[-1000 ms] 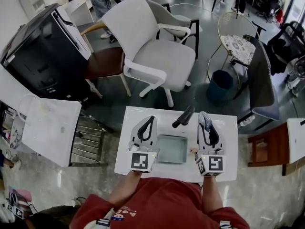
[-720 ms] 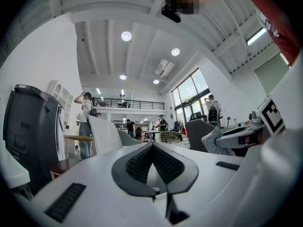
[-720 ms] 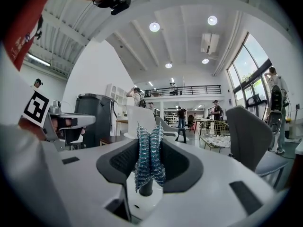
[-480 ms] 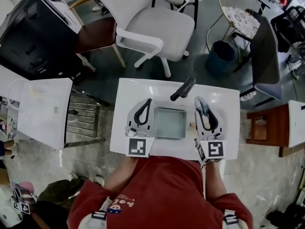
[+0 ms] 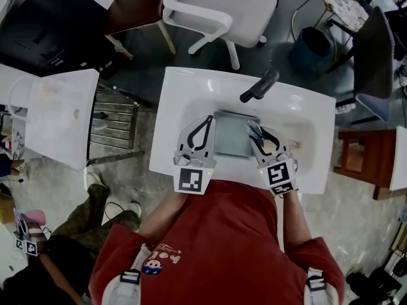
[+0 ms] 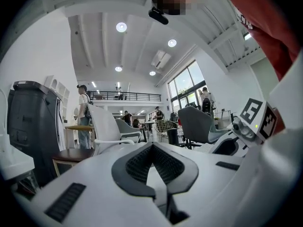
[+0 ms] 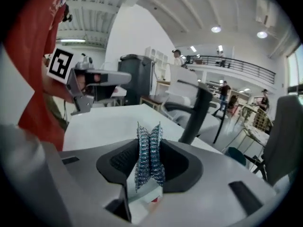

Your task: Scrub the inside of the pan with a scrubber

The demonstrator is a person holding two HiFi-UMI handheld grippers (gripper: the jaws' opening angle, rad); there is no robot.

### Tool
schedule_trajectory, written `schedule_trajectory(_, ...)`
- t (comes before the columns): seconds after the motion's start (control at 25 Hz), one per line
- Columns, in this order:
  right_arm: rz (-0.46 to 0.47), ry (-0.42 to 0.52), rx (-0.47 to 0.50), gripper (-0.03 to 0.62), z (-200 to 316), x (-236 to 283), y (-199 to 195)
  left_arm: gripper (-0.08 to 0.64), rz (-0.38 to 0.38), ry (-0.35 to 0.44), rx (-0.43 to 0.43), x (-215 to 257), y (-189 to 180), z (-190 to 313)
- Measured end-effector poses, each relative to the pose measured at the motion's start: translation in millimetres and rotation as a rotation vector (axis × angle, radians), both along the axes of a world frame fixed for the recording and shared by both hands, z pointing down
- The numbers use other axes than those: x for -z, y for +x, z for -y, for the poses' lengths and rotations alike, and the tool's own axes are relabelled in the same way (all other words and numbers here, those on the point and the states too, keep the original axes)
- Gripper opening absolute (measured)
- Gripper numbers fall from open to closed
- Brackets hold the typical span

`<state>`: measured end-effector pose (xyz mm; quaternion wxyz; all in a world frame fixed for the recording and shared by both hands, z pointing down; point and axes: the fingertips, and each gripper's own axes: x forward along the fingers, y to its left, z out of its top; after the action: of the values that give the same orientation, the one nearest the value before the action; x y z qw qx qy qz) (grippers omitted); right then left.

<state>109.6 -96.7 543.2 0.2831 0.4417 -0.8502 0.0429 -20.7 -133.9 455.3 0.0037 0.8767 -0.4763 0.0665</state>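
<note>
A square grey pan (image 5: 232, 138) with a black handle (image 5: 259, 86) lies on the white table (image 5: 184, 94). My left gripper (image 5: 207, 117) rests at the pan's left edge, shut with nothing in it (image 6: 152, 146). My right gripper (image 5: 252, 128) leans over the pan's right side, shut on a blue-silver mesh scrubber (image 5: 255, 132). In the right gripper view the scrubber (image 7: 149, 157) stands pinched between the black pads, and the handle (image 7: 196, 112) rises beyond it. The pan's inside is hidden below the jaws in both gripper views.
Beyond the table stand a white swivel chair (image 5: 222, 5) and a brown wooden seat (image 5: 137, 8). A metal rack (image 5: 114, 129) and a white side table (image 5: 57, 113) sit to the left. A blue bin (image 5: 311, 46) and a wooden stool (image 5: 356, 157) are on the right.
The head camera has tipped down and closer to the table. The right gripper has swung left, bringing the scrubber over the pan's right side. The left gripper stays shut beside the pan.
</note>
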Motion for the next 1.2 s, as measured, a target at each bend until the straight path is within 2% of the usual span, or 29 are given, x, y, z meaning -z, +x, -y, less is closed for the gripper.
schedule_trajectory(0.2,-0.172,-0.217,0.238,0.156,-28.4,-63.1,-22.0,0.008,-0.012,-0.03,0.03,-10.5,-11.0,-9.9)
schedule_trajectory(0.4,-0.291,-0.403,0.393,0.155,-51.3,-110.0,-30.6,0.008,-0.012,-0.036,0.05,-14.6,-17.8,-16.2)
schedule_trajectory(0.68,-0.361,-0.49,0.453,0.155,-56.5,-140.4,-28.8,0.008,-0.001,-0.04,0.052,-19.7,-18.5,-22.0)
schedule_trajectory(0.96,-0.349,-0.597,0.519,0.155,-66.0,-151.3,-33.5,0.008,-0.002,-0.043,0.06,-20.9,-19.0,-17.3)
schedule_trajectory(1.2,-0.404,-0.612,0.564,0.153,-69.9,-160.6,-34.7,0.008,0.002,-0.034,0.059,-17.4,-17.7,-13.5)
